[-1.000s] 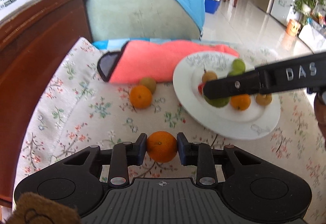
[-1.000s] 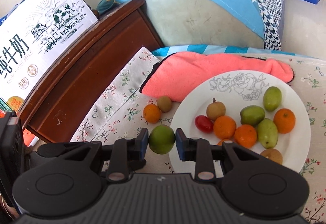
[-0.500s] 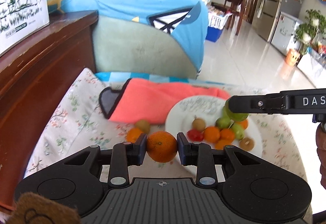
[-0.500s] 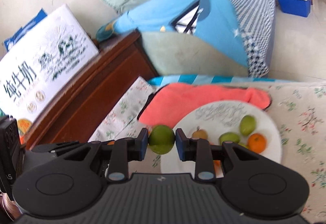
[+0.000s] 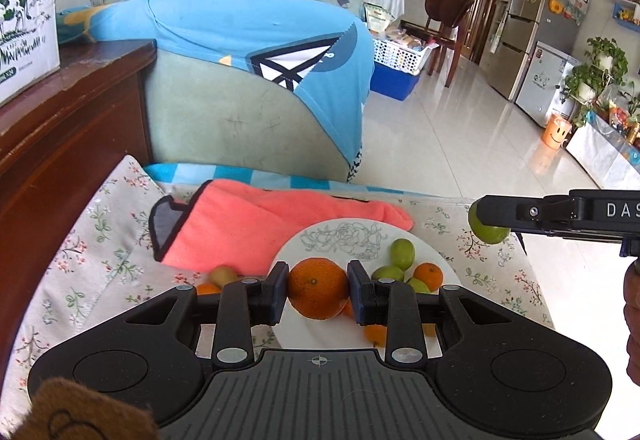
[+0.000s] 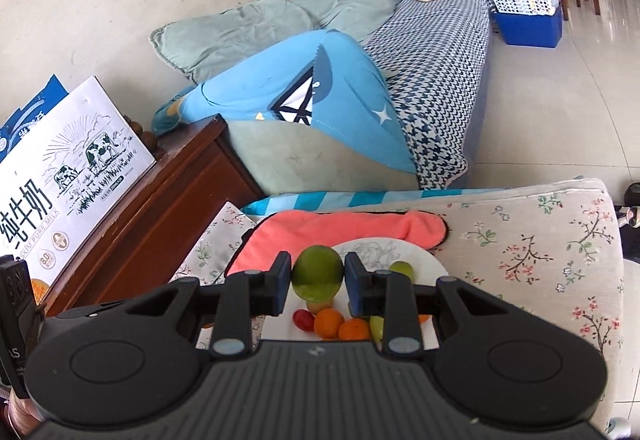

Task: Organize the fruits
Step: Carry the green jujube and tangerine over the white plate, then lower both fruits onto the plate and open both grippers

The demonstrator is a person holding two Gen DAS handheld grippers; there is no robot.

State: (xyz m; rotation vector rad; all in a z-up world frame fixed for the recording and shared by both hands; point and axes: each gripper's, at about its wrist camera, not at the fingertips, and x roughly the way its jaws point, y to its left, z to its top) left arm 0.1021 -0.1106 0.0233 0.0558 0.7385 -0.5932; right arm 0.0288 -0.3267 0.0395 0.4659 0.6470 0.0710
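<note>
Carry step: both grippers loaded and held up above the plate, nothing released yet. Left gripper [image 5: 318,294] has its jaws closed snug on an orange [image 5: 318,293], pads pressing both sides, fruit sitting midway. Right gripper [image 6: 318,277] has its jaws closed on a green fruit [image 6: 318,274], likely a lime or green jujube, can't tell which; in the left wrist view the same fruit [image 5: 487,227] hangs at the tip of the right gripper, off to the right of the plate over the floral cloth.

White plate [image 5: 448,272] with a grey rose print sits on the table [image 5: 96,240], its far rim touching or just overlapping a pink towel [image 5: 256,224]. Already on the plate: a green fruit [image 5: 402,254] near the far side, a small orange [image 5: 428,276], a red cherry tomato [image 6: 303,320], more oranges and greens partly hidden behind the jaws. Off the plate, left of it by the towel: a brownish small fruit [image 5: 223,274] and an orange one [image 5: 206,288], mostly hidden.

Next, by my reading: lower each gripper to a bare spot on the plate, open the jaws low so the round fruit doesn't roll off the rim, then go for the two strays.

Orange: bright, smooth, small dark navel facing the camera. Green fruit: glossy, paler on its lower half.
</note>
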